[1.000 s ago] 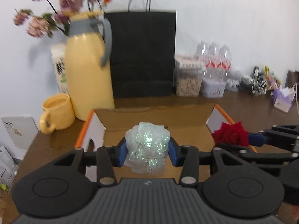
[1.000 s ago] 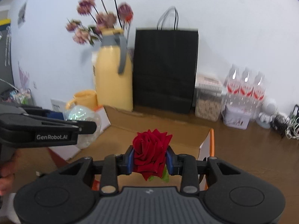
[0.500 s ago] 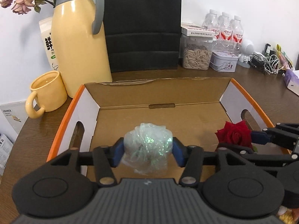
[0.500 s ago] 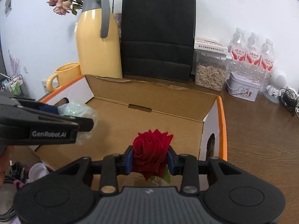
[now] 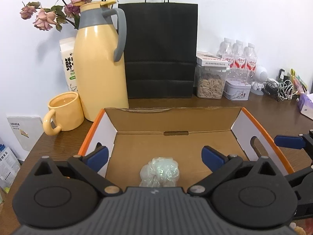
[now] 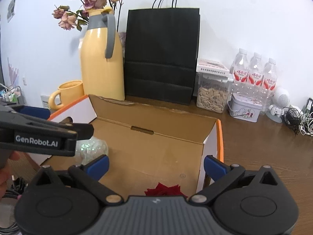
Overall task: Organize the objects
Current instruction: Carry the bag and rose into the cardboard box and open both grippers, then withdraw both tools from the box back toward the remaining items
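The left tool [image 5: 154, 154] is wide apart and holds nothing. Under it, at the bottom middle of the left wrist picture, the shiny plastic ball [image 5: 159, 171] lies on the floor of the cardboard box [image 5: 172, 121]. The bottom of the ball is hidden behind the tool's black body. In the right wrist picture the ball [image 6: 92, 147] shows at the lower left, half covered by the left tool's black arm.

The right tool [image 6: 156, 164] is wide apart too, with nothing in it. The red rose [image 6: 163, 189] lies in the box [image 6: 156, 117] at the bottom middle of that picture. Only its top shows; the rest is behind the tool's body. The rose cannot be seen in the left wrist picture.

The box sits open on the brown desk [image 5: 273, 107]. Behind it, in the upper part of the frame, stand a yellow jug [image 5: 99, 68], a yellow mug [image 5: 65, 114], a black paper bag [image 5: 160, 51], a jar of seeds [image 5: 211, 82] and three water bottles [image 5: 238, 58]. Dry pink flowers [image 5: 58, 9] poke out behind the jug; what they stand in is hidden. The cables at the far right are a hard-to-read tangle.
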The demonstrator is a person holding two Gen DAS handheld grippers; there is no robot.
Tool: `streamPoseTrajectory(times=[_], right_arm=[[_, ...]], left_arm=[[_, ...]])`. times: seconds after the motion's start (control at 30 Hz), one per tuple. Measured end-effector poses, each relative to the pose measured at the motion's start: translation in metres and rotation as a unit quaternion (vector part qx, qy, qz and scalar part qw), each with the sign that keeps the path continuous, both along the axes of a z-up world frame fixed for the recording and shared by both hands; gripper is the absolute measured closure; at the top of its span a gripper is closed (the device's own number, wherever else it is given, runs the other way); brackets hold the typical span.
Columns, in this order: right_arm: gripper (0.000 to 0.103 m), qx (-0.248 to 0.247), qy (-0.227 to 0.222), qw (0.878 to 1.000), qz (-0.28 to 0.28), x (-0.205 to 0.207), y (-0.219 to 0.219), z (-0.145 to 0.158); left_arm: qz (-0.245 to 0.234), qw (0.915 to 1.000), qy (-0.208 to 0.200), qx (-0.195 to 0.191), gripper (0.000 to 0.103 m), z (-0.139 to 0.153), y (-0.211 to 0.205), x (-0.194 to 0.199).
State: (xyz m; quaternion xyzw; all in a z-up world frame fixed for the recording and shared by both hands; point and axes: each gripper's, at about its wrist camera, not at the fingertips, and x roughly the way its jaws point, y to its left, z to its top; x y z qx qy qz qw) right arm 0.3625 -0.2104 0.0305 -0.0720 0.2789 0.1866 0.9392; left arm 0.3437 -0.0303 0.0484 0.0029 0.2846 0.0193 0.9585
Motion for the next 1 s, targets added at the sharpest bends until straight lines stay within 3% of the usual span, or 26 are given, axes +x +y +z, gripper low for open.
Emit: streamPoseTrajectory(times=[0.27,0.6,1.0], right_arm=[[0.000,0.010,-0.029,1.000,-0.005,-0.027,-0.005,0.020],[0.000,0.027,-0.084,0.996,0.000,-0.096,-0.022,0.045],[0.000,0.037,-0.100,0.994,0.004,-0.198,-0.051,0.029]], left_arm=[[-0.003,0.9997,-0.025,-0.007,0.000,0.018,0.005,-0.030],[-0.018,0.9968,-0.075,-0.021,0.000,0.039,0.014,-0.105],[-0.036,0.9929,-0.113,-0.003,0.000,0.024,0.021,-0.208]])
